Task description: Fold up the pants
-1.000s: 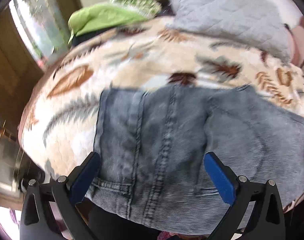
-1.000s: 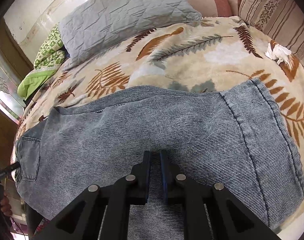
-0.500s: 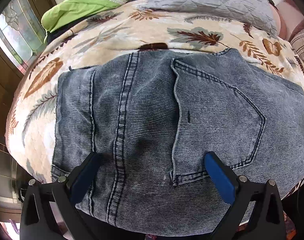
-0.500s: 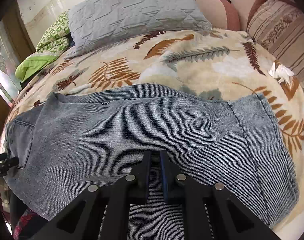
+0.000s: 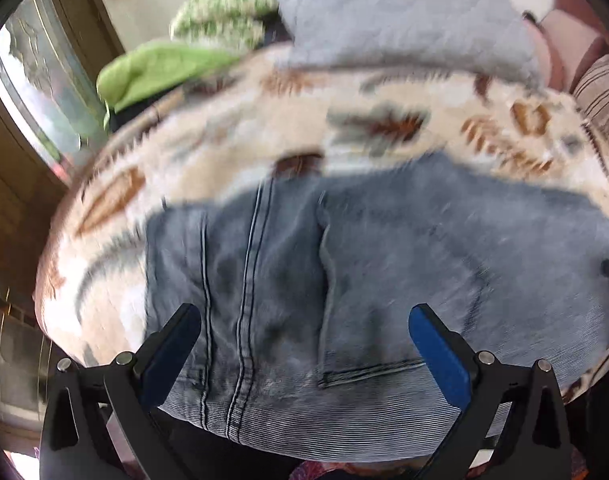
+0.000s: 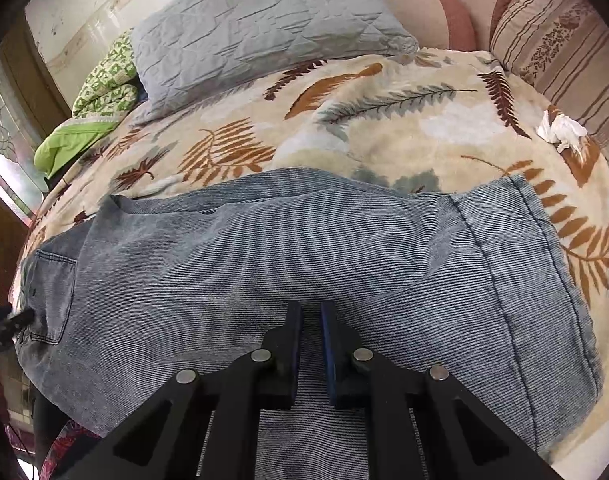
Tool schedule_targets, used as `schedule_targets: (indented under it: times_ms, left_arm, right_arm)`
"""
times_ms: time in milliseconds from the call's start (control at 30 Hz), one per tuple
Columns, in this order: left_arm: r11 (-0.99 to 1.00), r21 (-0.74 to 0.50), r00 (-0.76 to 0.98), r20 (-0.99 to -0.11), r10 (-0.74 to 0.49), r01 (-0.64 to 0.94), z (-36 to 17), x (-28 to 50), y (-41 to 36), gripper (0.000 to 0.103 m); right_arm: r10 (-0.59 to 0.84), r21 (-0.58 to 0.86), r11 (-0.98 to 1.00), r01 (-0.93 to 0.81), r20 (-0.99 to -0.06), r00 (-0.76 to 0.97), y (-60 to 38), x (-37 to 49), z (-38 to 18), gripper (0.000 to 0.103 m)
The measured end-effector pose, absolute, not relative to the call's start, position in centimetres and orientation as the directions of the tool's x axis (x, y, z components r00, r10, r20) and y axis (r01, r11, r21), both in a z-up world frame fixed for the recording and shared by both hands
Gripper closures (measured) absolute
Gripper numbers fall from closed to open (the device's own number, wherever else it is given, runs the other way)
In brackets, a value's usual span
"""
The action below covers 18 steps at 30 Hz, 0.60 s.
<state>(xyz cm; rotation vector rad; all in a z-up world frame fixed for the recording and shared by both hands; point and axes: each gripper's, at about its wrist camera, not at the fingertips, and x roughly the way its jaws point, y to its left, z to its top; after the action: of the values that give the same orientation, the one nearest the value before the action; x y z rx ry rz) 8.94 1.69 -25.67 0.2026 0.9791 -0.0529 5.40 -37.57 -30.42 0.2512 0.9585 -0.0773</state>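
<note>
The jeans (image 6: pixel 288 264) lie across the near edge of a bed covered by a fern-print blanket (image 6: pixel 376 120), waist end toward the left and the hemmed leg end toward the right, already doubled lengthwise so one back pocket (image 5: pixel 384 300) faces up. A grey quilted pillow (image 6: pixel 260 28) and a folded green quilt (image 6: pixel 92 120) sit well behind them, and a crumpled white tissue (image 6: pixel 560 130) lies apart near the striped cushion (image 6: pixel 568 48).

The step in hand looks like getting a hold on both ends for the crosswise fold. To do it well, the left gripper (image 5: pixel 304 336) should take the waistband edge through all layers, not just the top one, and both ends should rise together so the denim stays flat and the seams stay aligned; the near edge hangs slightly off the bed, so pulling toward the person risks dragging the pants off.

The right gripper (image 6: pixel 311 316) has its jaws drawn nearly together over the middle of the leg, and a narrow ridge of denim seems pinched between the pads. The left gripper's jaws stand wide, hovering over the seat area with the pocket between them, gripping nothing. That view is motion-blurred, so finer contact cannot be judged.
</note>
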Motion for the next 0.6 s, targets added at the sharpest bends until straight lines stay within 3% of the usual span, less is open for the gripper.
schedule_targets:
  times_ms: [267,600]
  left_arm:
    - [0.974,0.145,0.656,-0.754,-0.004,0.174,-20.1,6.6,-0.9,0.000]
    - [0.957,0.180,0.702,-0.711,-0.033,0.227,-17.2,5.1,-4.3,0.000]
  right_arm:
    - [0.022,0.207,0.952,0.226,-0.781,0.624,-39.3,4.3,-29.2,0.091]
    - [0.004,0.224,0.937,0.268,-0.775,0.632,-41.7,3.1,-28.8,0.091]
